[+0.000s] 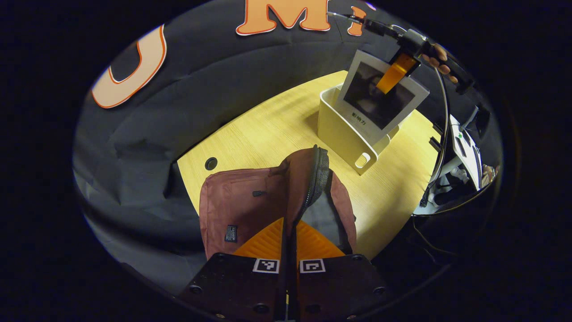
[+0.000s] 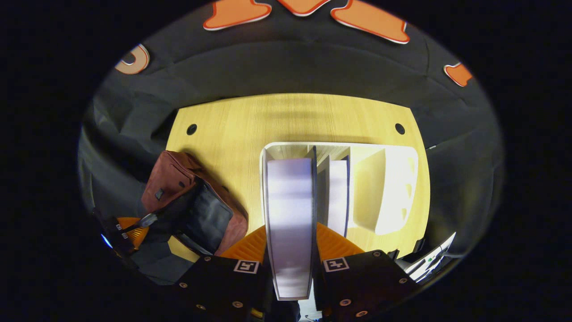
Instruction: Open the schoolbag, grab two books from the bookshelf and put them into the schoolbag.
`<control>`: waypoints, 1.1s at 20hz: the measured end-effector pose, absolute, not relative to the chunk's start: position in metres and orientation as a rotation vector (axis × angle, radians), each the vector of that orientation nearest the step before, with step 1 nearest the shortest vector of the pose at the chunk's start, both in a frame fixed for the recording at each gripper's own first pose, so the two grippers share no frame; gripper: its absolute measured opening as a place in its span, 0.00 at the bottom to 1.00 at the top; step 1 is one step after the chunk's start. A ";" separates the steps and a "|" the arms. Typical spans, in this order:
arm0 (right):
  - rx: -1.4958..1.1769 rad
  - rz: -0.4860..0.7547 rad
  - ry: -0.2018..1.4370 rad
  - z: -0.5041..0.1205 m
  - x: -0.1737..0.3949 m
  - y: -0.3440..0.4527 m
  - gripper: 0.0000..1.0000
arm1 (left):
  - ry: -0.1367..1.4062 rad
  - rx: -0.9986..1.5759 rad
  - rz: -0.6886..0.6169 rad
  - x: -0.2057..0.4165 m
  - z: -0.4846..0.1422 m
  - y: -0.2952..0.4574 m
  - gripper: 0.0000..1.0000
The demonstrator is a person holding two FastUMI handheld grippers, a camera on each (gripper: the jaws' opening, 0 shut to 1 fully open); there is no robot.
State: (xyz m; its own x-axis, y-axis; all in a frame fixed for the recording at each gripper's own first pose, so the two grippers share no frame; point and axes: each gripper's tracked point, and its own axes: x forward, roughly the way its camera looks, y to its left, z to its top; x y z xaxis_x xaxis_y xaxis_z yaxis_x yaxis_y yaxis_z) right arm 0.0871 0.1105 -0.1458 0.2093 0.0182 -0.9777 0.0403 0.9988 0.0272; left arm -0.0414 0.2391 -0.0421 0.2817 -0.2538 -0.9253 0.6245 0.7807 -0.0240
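A maroon schoolbag (image 1: 237, 201) lies on the yellow wooden table (image 1: 268, 129). My left gripper (image 1: 289, 228) is shut on the bag's zipper edge and holds that flap up. The right gripper view shows the bag (image 2: 170, 183) open with a dark inside, the left gripper (image 2: 132, 228) at its near edge. My right gripper (image 2: 290, 237) is shut on a white-edged book (image 2: 289, 201). From the left gripper view, this book (image 1: 380, 96), with a dark picture cover, stands tilted above the cream bookshelf (image 1: 344, 134), the right gripper (image 1: 395, 74) on its top. A second book (image 2: 338, 197) stands in the bookshelf (image 2: 389, 188).
A hand (image 1: 440, 60) holds the right gripper. White equipment with cables (image 1: 464, 152) sits past the table's right edge. Round cable holes (image 2: 191, 129) (image 2: 400, 129) mark the table's far corners. Bare tabletop (image 2: 232, 129) lies between bag and bookshelf.
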 end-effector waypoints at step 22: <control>0.559 0.192 1.167 -0.137 0.008 0.215 0.35 | 1.119 0.340 -0.618 -0.043 -0.040 0.234 0.02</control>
State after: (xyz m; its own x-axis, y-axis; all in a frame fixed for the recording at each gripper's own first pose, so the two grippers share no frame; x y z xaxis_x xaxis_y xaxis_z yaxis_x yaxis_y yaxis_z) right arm 0.0084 0.2149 -0.1373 0.3946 0.4244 -0.8149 0.1405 0.8486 0.5100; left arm -0.0428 0.2342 -0.0397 0.2958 -0.2888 -0.9105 0.6168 0.7856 -0.0488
